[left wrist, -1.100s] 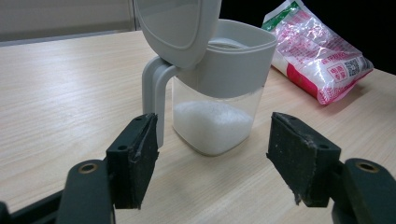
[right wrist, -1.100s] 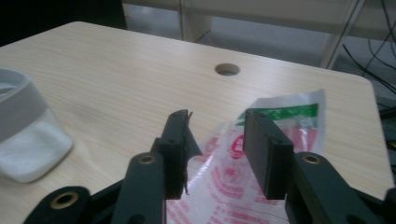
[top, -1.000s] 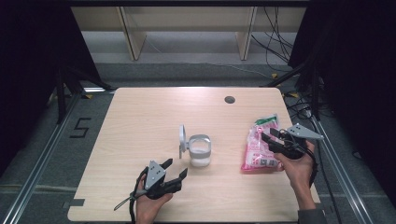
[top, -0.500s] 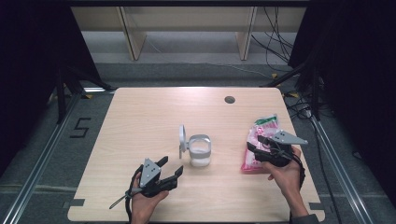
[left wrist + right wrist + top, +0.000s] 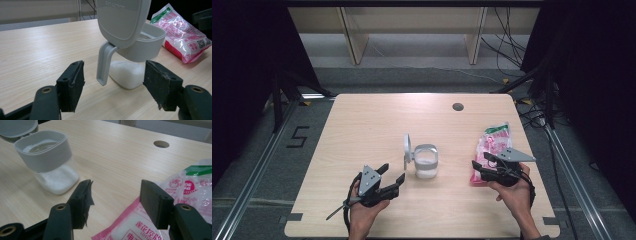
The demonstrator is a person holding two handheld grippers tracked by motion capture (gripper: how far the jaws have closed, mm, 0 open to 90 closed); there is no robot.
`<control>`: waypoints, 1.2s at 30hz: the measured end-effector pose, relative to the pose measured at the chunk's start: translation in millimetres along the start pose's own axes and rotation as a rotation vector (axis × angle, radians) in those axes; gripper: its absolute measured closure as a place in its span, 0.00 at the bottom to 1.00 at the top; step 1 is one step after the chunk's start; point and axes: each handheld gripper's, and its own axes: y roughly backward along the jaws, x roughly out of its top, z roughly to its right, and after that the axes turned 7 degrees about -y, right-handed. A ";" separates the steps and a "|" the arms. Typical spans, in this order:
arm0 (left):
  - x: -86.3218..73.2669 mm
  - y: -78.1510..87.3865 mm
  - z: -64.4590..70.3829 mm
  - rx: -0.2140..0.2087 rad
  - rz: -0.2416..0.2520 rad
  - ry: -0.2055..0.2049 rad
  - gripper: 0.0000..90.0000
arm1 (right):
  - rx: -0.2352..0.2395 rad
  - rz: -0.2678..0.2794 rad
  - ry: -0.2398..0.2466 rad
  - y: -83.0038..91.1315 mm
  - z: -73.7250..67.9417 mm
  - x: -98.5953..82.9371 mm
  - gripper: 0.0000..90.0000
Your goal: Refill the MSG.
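My right gripper (image 5: 480,168) hung over the near end of the bag (image 5: 493,145), jaws spread and holding nothing. In the right gripper view the bag (image 5: 160,220) lay straight ahead and slightly right, its near corner running in under the gap between the jaws, so I judged the coming move to be a short drop and a pinch on that end. The bag's long axis ran away from me up the table (image 5: 377,120), near the right edge, so I would be taking it by a short end, not across its width.

The jar (image 5: 426,161) stood at the table's middle, lid (image 5: 407,150) hinged up on its left side, between my two tools. My left gripper (image 5: 392,176) sat just short of it, spread and empty too; the left gripper view looked up at the lid (image 5: 123,20) and its hinge arm with the jar (image 5: 135,62) behind. So the left was nearer the jar, the right nearer the bag.

The bag's far end was cut off in the right gripper view, and I could not tell whether its top was sealed or open. The print on it was too small to read.
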 end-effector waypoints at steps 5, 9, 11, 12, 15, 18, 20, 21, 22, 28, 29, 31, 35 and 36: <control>2.0 0.5 -2.2 0.007 -0.012 0.013 0.36 | 0.003 -0.014 0.008 -0.3 -3.3 -3.7 0.48; 3.4 0.5 -4.8 0.011 -0.022 0.008 0.38 | 0.001 -0.027 0.025 0.3 -4.8 -6.2 0.48; 4.7 0.0 -6.6 0.011 -0.005 0.007 0.41 | 0.007 -0.029 0.024 0.2 -6.1 -7.6 0.48; 5.5 1.4 -5.9 0.020 -0.017 0.025 0.42 | 0.002 -0.029 0.039 0.8 -5.2 -7.5 0.48; 7.1 0.6 -9.7 0.019 -0.008 0.003 0.48 | 0.001 -0.029 0.045 0.7 -6.4 -9.9 0.48; 8.0 0.7 -13.7 0.015 0.005 -0.007 0.59 | 0.010 -0.037 0.025 0.8 -9.7 -12.1 0.48; 8.0 1.4 -14.0 0.030 -0.007 0.004 0.66 | 0.008 -0.036 0.050 0.9 -9.0 -12.2 0.48; 8.1 0.9 -15.9 0.029 -0.005 -0.011 0.70 | 0.002 -0.042 0.029 1.7 -11.3 -13.2 0.48; 8.1 0.1 -16.1 0.028 -0.011 -0.007 0.75 | 0.007 -0.043 0.034 1.5 -11.3 -13.3 0.48; 10.1 -3.7 -20.2 0.038 -0.002 -0.019 0.91 | 0.008 -0.039 0.048 1.4 -11.0 -15.2 0.48; 11.2 -4.1 -20.8 0.039 0.004 -0.024 0.93 | 0.006 -0.047 0.029 2.1 -12.4 -15.9 0.48; 13.3 -5.7 -21.2 0.033 0.009 -0.028 0.97 | 0.013 -0.049 0.061 1.9 -9.7 -15.5 0.48; 17.4 -8.9 -20.9 0.010 0.030 -0.029 0.99 | 0.003 -0.031 0.074 2.0 -10.7 -16.3 0.48; 18.1 -9.4 -20.2 0.004 0.032 -0.016 0.99 | 0.003 -0.036 0.057 2.2 -12.6 -17.0 0.48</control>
